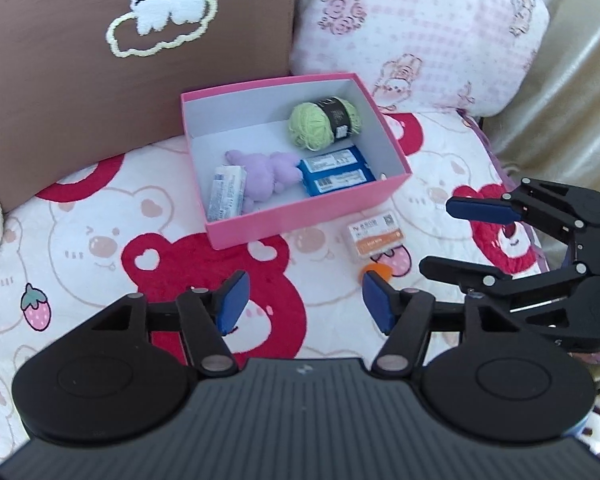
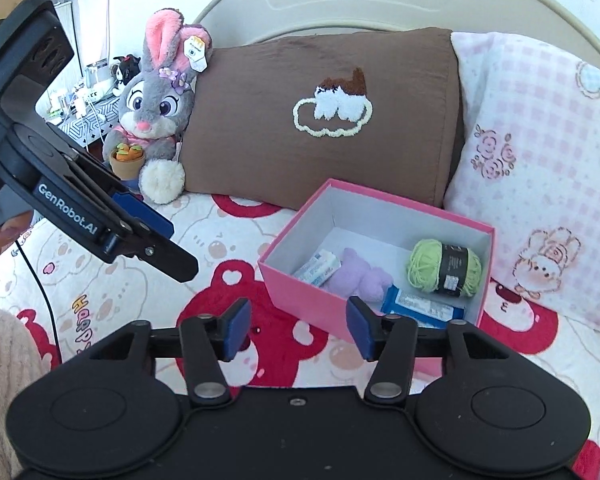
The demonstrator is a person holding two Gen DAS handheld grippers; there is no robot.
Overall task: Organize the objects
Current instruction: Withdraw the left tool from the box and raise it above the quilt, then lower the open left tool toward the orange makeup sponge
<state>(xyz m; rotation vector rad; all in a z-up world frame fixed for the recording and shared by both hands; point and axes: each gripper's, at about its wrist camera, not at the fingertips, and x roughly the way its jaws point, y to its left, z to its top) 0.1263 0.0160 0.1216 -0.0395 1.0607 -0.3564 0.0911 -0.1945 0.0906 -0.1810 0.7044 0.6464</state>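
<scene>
Box [image 1: 300, 216] is the pink one sitting on the bed [image 1: 100, 248], up near the brown pillow [image 1: 60, 92], and it's already got green yarn [image 1: 324, 124], a purple plush [image 1: 268, 176], a blue pack [image 1: 336, 176] and a white pack [image 1: 226, 194] inside. What's left outside, as far as I can see, is a small card pack [image 1: 376, 234] lying just beside the box's near wall, with something orange [image 1: 374, 270] right next to it.

Both grippers are spread with nothing between the pads: left gripper [image 1: 304, 304] hangs over the red bear print, right gripper [image 2: 298, 328] sits just short of the box's near corner.

My take on the next grab: the card pack is flat on soft bedding, so I'd come in from above, straddle its short sides and close slowly so it doesn't get pushed down into the quilt. The left one looks closer to it.

Views differ a lot. Only the left wrist shows the card pack and the orange bit; the right wrist misses both. The right wrist, though, shows a bunny plush [image 2: 156, 100] by the pillow and the headboard [image 2: 340, 4], which the left view doesn't show.
</scene>
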